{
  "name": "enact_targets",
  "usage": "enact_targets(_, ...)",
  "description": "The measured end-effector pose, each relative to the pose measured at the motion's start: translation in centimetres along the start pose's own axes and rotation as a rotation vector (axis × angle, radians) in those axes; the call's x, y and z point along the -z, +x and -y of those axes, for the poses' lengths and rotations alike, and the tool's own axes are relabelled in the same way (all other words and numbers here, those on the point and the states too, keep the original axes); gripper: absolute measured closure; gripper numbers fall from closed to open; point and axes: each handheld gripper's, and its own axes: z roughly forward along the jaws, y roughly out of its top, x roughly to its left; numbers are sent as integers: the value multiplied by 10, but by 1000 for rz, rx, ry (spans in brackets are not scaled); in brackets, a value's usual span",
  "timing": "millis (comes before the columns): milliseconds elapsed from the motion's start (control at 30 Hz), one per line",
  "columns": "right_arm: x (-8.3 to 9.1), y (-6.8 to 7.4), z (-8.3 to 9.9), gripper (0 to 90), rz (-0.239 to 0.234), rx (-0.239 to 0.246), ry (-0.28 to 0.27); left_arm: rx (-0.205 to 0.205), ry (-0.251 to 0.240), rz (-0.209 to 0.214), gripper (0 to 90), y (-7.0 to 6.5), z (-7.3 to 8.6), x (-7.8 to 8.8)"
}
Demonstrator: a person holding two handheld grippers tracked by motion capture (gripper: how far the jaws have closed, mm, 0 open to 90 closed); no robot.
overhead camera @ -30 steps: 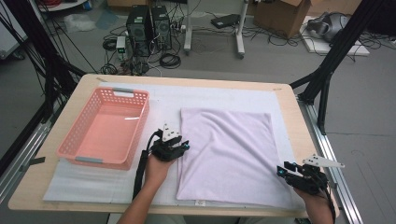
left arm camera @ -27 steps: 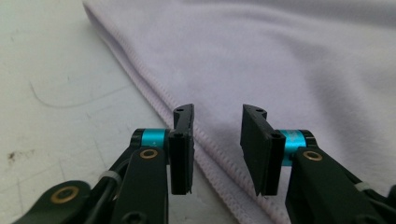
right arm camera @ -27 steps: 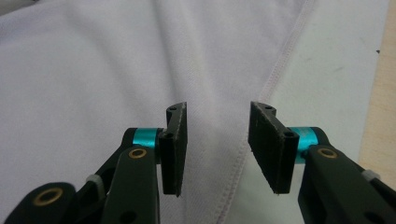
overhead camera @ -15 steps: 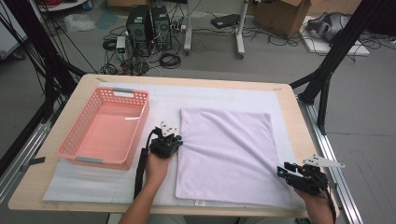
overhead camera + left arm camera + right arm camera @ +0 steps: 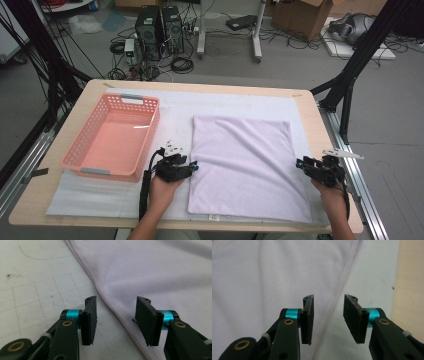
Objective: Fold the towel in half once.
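Folded lilac cloth (image 5: 247,167) lies flat on the white mat (image 5: 100,200) in the middle-right of the tabletop (image 5: 325,112), edges mostly square, hem visible. Left hand-held gripper (image 5: 192,166) sits at the cloth's left edge, about mid-height; in the left gripper view its jaws have just been opening and stand apart, straddling the hem (image 5: 110,302), pads not pressing on it, nothing held. Right hand-held gripper (image 5: 302,163) is at the cloth's right edge, lower half; in the right gripper view its jaws have just been closing a little yet are still apart over the hem (image 5: 342,282), no grip. Pink plastic basket (image 5: 112,137) stands left of the cloth, near the left hand-held gripper, apart from it.
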Motion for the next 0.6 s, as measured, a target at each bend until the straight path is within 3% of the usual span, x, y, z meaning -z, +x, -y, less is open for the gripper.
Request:
enact_targets(133, -32, -1, -16, 617, 65, 37, 31, -11, 5, 35, 504, -4, 4, 4)
enact_targets(200, -46, -3, -20, 701, 77, 56, 61, -24, 4, 37, 500, -6, 5, 4)
enact_targets(233, -49, -5, -21, 845, 66, 54, 44, -28, 5, 40, 500, -7, 5, 3)
enact_targets(267, -50, -5, -23, 860, 85, 70, 43, -38, 9, 38, 497, -8, 5, 4)
enact_targets(300, -50, -7, -25, 864, 137, 76, 46, -42, 12, 38, 493, -9, 6, 4)
enact_targets(333, -50, -9, -26, 864, 185, 68, 41, -42, 12, 38, 489, -9, 6, 4)
enact_targets(400, -51, -12, -25, 819, 171, 11, 27, -35, 14, 56, 479, -12, 7, 4)
enact_targets(433, -50, -12, -25, 729, 174, 9, 25, -45, 14, 61, 477, -14, 8, 5)
enact_targets(467, -50, -12, -25, 729, 174, 9, 25, -45, 14, 61, 474, -14, 8, 5)
enact_targets(500, -44, -12, -25, 630, 164, 19, 34, -49, 18, 66, 472, -16, 9, 6)
enact_targets(600, -30, -12, -25, 599, 139, 26, 15, -60, 21, 65, 485, -20, 12, 9)
